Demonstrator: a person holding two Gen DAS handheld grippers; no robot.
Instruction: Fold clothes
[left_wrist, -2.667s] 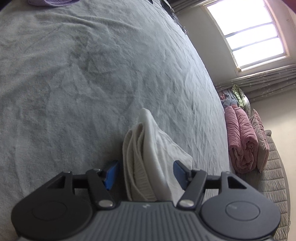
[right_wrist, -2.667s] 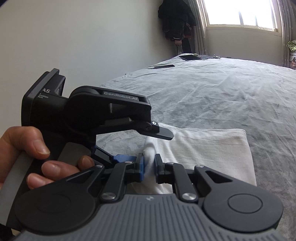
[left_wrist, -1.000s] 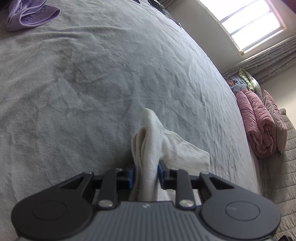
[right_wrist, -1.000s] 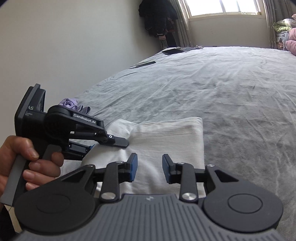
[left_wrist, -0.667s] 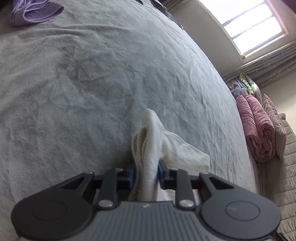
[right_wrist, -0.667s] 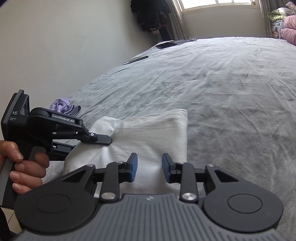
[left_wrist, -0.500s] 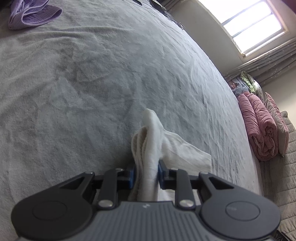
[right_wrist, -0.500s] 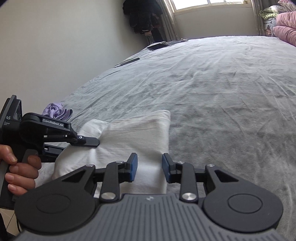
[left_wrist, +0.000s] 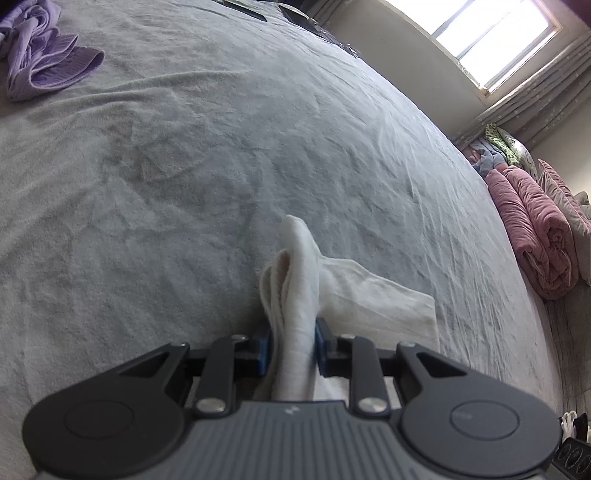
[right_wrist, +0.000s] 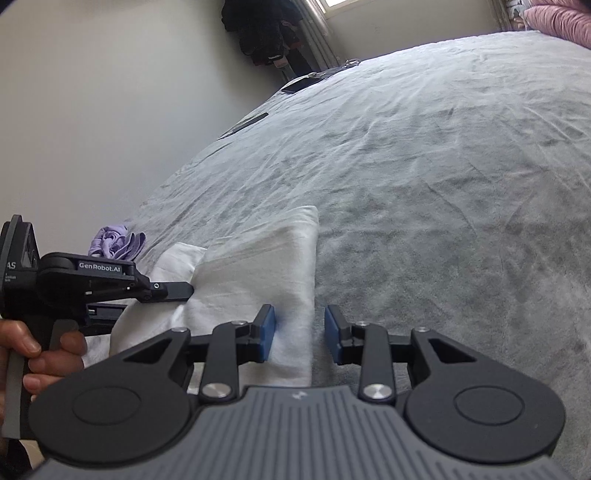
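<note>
Grey bed (left_wrist: 258, 140) fills both views; the work is at its near edge.

White garment (right_wrist: 258, 266): already folded down to a narrow, layered rectangle lying flat on the bed cover, long fold edges fairly straight. Its left end is bunched and raised off the cover. Judged well along: the main folds look done, and what seems left is one last fold-over or simply laying the raised end flat and squaring the stack.

Purple garment (left_wrist: 44, 70): crumpled heap farther up the bed, well apart from the white one. Not folded, so at least one more piece appears to remain.

Pink blankets (left_wrist: 532, 236): rolled, beside the bed's far side, not part of this step as far as can be told.

Left gripper (left_wrist: 291, 341): clamped on the gathered thick end of the white garment, several layers pinched between the blue pads, cloth standing up ahead of them.

Right gripper (right_wrist: 300, 332): jaws apart, nothing held. It hovers over the near right corner of the white garment, one pad above the cloth, the other over bare cover.
</note>
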